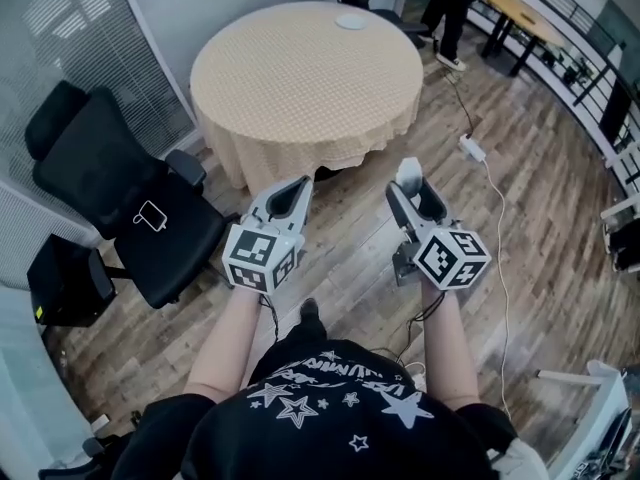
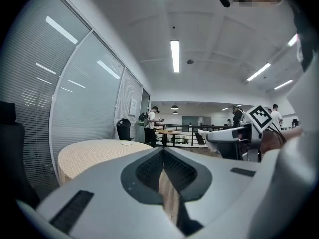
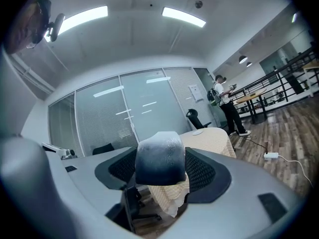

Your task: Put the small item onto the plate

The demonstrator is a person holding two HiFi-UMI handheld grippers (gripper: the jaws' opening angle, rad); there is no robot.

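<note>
A small white plate [image 1: 351,21] lies at the far edge of the round table [image 1: 300,78], which wears a beige cloth. The plate [image 2: 126,143] shows small in the left gripper view and the plate [image 3: 197,132] again in the right gripper view. My right gripper [image 1: 407,184] is shut on a small white rounded item [image 1: 408,174], held in the air short of the table. The item [image 3: 160,158] fills the space between the right jaws. My left gripper [image 1: 296,192] is shut with nothing in it, level with the right one.
A black office chair [image 1: 120,193] stands left of me, with a white phone [image 1: 150,216] on its seat. A white cable and power strip [image 1: 472,148] run over the wooden floor at the right. A person [image 1: 448,8] stands beyond the table near another desk [image 1: 520,8].
</note>
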